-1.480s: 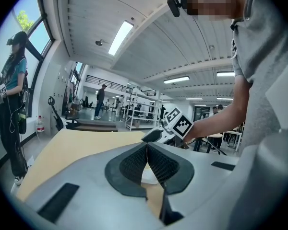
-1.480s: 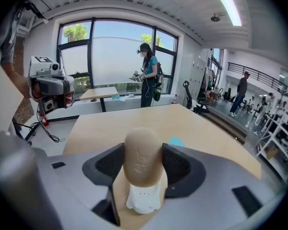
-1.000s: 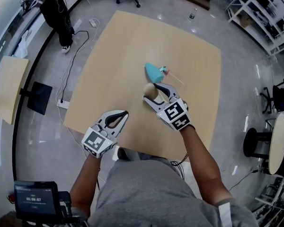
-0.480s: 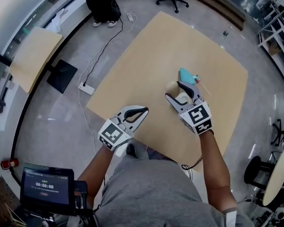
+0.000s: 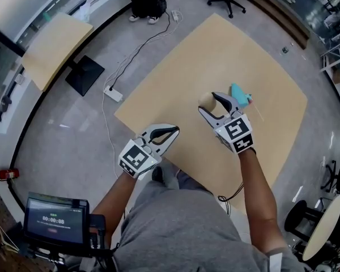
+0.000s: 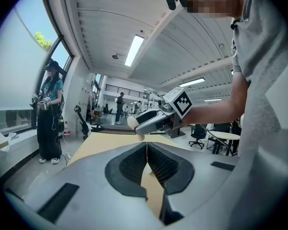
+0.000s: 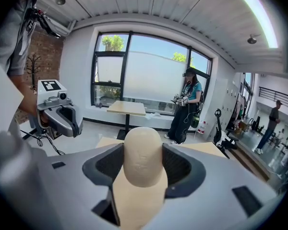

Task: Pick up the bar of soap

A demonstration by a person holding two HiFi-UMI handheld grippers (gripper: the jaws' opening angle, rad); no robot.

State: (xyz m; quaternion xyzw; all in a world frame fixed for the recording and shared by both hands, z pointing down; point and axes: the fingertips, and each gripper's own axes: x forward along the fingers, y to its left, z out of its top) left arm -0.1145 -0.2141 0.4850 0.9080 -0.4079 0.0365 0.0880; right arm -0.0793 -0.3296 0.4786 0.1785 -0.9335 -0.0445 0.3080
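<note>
1. My right gripper is clamped on the smooth beige oval bar of soap. In the right gripper view the bar stands upright between the two dark pads. They hold it by its lower half, and its rounded top pokes out past the jaws.
2. The soap hangs over the middle of the pale wooden square table. From the left gripper view it looks clear of the tabletop, so I judge the pick-up nearly complete.
3. To finish well, I would raise it straight up and slowly. Soap is probably slick and its sides curve, so a jerk or a tilt could squirt it forward out of the pads.
4. I would not squeeze harder. Extra pressure on a rounded bar tends to push it out rather than seat it.
5. A teal wedge-shaped object lies on the table just to the far right of that gripper and does not touch it. A vertical lift avoids brushing it.
6. My left gripper has its jaws pressed together on nothing. It sits at the table's near-left edge, well apart from the soap. I would leave it there, ready to come underneath if the bar starts to slip.
</note>
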